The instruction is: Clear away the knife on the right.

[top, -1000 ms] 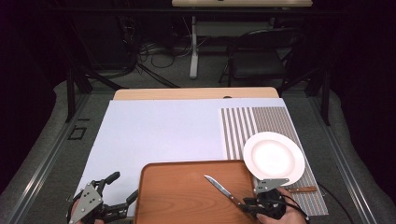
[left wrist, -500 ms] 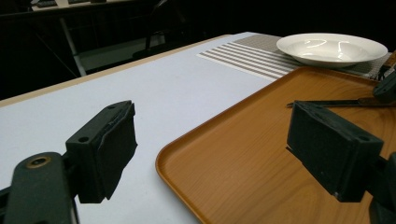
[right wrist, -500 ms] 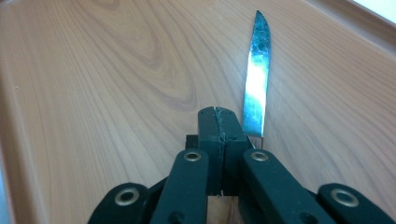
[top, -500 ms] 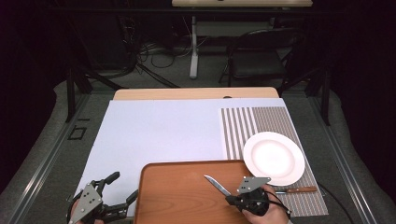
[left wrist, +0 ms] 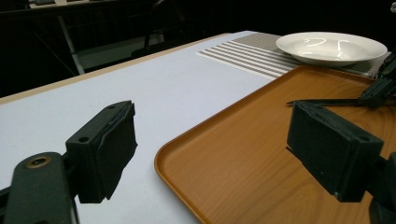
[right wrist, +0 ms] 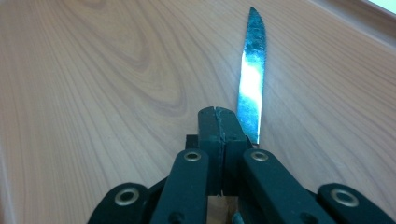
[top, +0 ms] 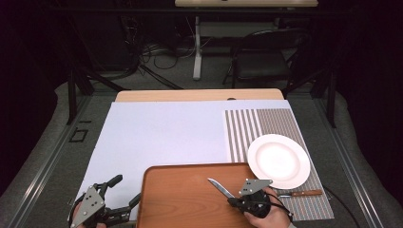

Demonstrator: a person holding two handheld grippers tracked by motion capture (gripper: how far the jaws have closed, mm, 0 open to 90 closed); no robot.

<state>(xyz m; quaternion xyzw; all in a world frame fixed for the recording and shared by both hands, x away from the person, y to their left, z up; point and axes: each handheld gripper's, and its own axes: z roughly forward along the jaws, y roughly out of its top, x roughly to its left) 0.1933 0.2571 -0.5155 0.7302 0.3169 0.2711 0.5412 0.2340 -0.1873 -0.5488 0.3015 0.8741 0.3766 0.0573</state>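
The left tool (top: 122,195) is being held spread above the counter (top: 166,133), beside the tray (top: 185,199). On the tray, the knife (top: 219,187) is being pinched by the right tool (top: 234,201), its blade pointing away from the plate (top: 278,160).

The high view looks forward and down from above the near table edge, taking in the whole tray (top: 190,194) at six o'clock. The left gripper view sits low at seven o'clock, facing toward two o'clock across the tray (left wrist: 261,154) to the plate (left wrist: 331,46). The right gripper view hangs very close over the tray's wood (right wrist: 116,70), apparently facing ten o'clock.
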